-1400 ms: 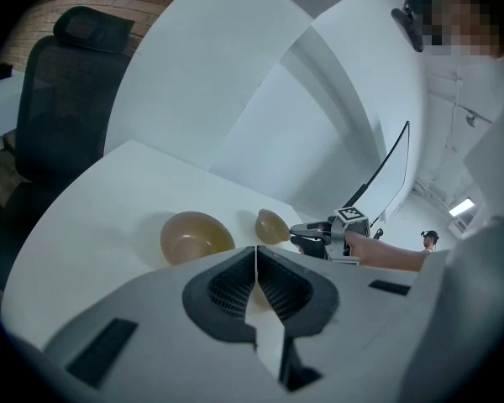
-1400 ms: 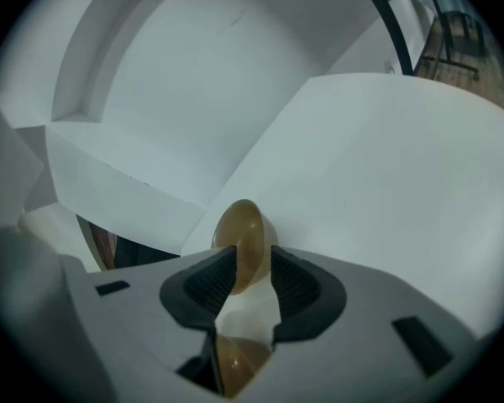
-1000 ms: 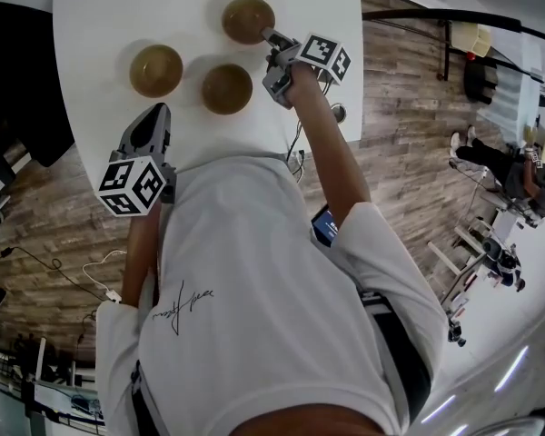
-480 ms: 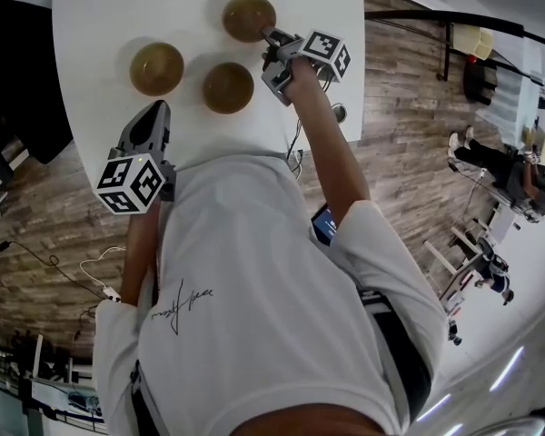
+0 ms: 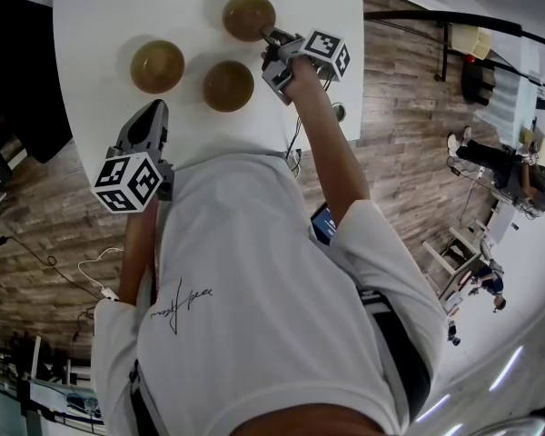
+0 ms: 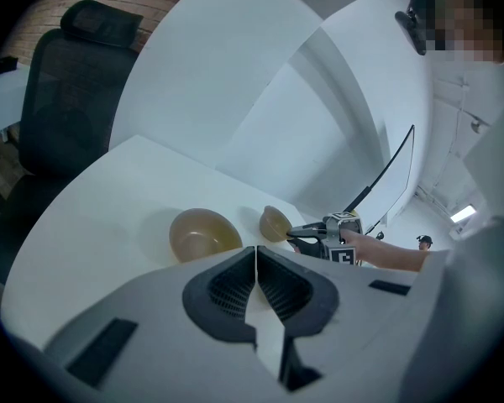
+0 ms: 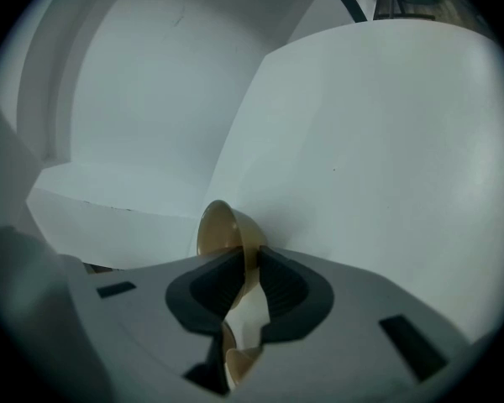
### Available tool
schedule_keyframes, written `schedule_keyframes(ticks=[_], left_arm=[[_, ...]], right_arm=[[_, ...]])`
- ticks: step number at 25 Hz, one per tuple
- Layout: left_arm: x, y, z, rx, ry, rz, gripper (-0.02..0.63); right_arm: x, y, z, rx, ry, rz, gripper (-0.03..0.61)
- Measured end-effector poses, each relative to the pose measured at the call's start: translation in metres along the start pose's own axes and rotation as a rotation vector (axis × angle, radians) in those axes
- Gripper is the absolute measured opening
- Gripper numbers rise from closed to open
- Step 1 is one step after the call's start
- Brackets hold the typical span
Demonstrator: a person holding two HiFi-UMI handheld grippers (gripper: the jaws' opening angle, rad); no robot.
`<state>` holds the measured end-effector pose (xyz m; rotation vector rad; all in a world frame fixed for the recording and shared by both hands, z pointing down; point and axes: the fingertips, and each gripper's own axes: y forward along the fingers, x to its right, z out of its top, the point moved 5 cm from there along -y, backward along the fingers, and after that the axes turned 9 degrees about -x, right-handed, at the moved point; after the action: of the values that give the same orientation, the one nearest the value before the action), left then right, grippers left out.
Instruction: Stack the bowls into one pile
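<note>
Three brown bowls sit apart on the white table (image 5: 100,7): a left bowl (image 5: 156,67), a middle bowl (image 5: 228,86) and a far bowl (image 5: 248,16). My right gripper (image 5: 265,34) reaches the far bowl's near-right rim. In the right gripper view its jaws are closing with that rim (image 7: 227,229) pinched between the pads, and the bowl is tipped up on its side. My left gripper (image 5: 156,109) hangs shut and empty at the table's near edge, short of the left bowl (image 6: 203,233). The left gripper view also shows the tipped far bowl (image 6: 275,223).
A black office chair (image 5: 18,80) stands beside the table's left edge. Wooden floor with cables lies below and to the right. The table's near edge runs just behind my left gripper. People and furniture stand far off at the right.
My right gripper's jaws have drawn in around the far bowl's rim and the wrist has rolled a little. The left gripper has stayed where it was.
</note>
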<state>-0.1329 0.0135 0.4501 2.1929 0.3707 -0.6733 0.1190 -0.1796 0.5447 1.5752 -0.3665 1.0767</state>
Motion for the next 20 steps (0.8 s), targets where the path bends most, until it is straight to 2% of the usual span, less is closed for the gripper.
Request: schedule_keyframes(ticks=[20], left_arm=[[0.000,-0.001,-0.004,0.011,0.000,-0.031,0.009]], right_arm=[[-0.011,-0.021,-0.011,0.005,-0.014,0.036,0.055]])
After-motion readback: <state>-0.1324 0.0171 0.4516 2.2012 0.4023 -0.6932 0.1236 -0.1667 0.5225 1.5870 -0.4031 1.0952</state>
